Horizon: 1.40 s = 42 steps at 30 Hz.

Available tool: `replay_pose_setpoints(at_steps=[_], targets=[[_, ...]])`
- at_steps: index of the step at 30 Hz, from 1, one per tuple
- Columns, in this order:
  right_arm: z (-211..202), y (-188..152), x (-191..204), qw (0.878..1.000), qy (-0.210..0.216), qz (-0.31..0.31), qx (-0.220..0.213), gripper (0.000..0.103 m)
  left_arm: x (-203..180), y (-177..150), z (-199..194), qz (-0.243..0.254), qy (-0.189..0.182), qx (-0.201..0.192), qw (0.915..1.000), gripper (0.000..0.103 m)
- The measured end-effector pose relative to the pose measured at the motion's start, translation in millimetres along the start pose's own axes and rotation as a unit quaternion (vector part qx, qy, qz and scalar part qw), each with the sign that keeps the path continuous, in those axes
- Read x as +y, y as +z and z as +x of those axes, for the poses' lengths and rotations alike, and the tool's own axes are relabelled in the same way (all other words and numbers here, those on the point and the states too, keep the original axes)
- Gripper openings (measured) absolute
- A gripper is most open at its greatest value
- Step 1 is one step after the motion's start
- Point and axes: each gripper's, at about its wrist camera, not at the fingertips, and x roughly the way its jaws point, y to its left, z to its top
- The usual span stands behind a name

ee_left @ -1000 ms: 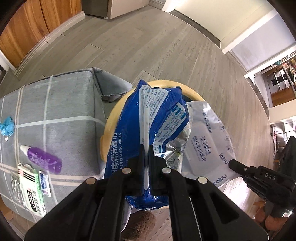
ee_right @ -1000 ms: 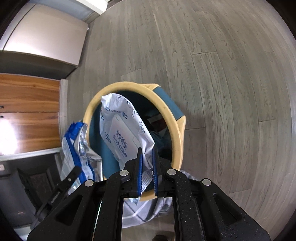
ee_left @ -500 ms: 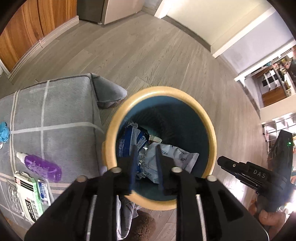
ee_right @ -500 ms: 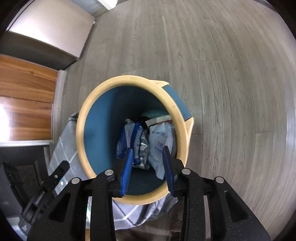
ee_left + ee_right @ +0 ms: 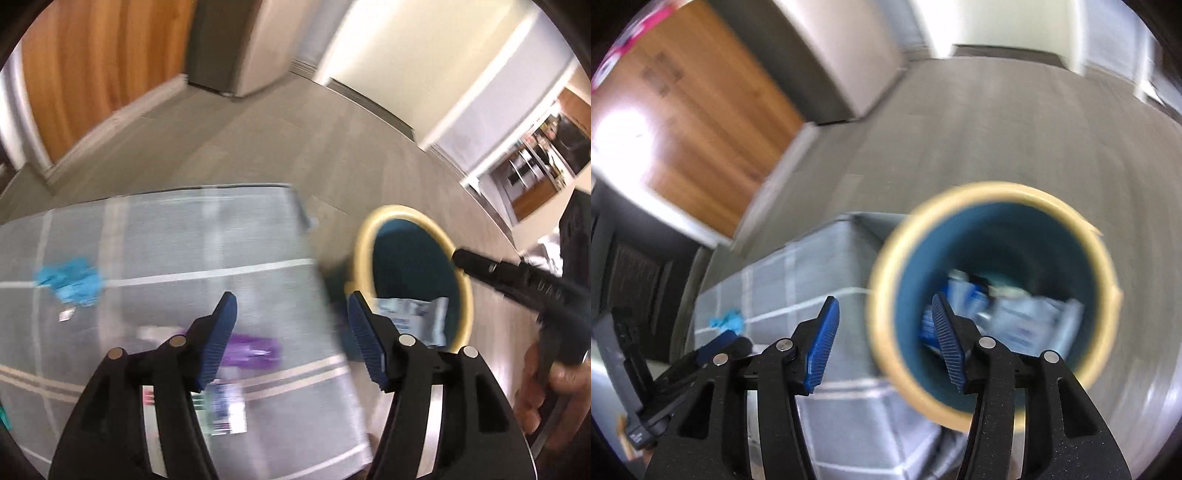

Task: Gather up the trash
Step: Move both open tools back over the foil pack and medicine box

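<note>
Both grippers are empty, their blue-padded jaws spread wide: the left gripper sits over the grey checked cloth, the right gripper at the near rim of the yellow-rimmed bin. Wipe packets already lie inside the bin. Litter remains on the cloth — a blue crumpled scrap, a purple bottle and a printed packet. Both views are smeared by motion, so a hurried grab could miss the thin scrap, pinch cloth instead, or knock the bin — it stands just beside the cloth's edge.
</note>
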Motion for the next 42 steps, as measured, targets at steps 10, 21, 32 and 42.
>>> replay_pose_setpoints(at_steps=[10,21,32,42], targets=[[19.0,5.0,114.9,0.985,0.101,-0.119,-0.07,0.068,103.2,0.5,-44.1,-0.053,0.052,-0.048,0.9961,0.063],[4.5,-24.3,149.5,0.972,0.1,-0.188,-0.099,0.08,123.9,-4.4,-81.1,-0.06,0.083,-0.072,0.9922,0.064],[-2.3,-45.3,118.5,0.976,0.074,-0.171,-0.116,0.088,148.8,-8.6,-137.6,-0.083,0.117,-0.148,0.9786,0.081],[13.2,-84.4,137.8,0.97,0.085,-0.214,-0.075,0.091,135.4,-75.2,-116.7,-0.035,0.151,-0.08,0.9846,0.081]])
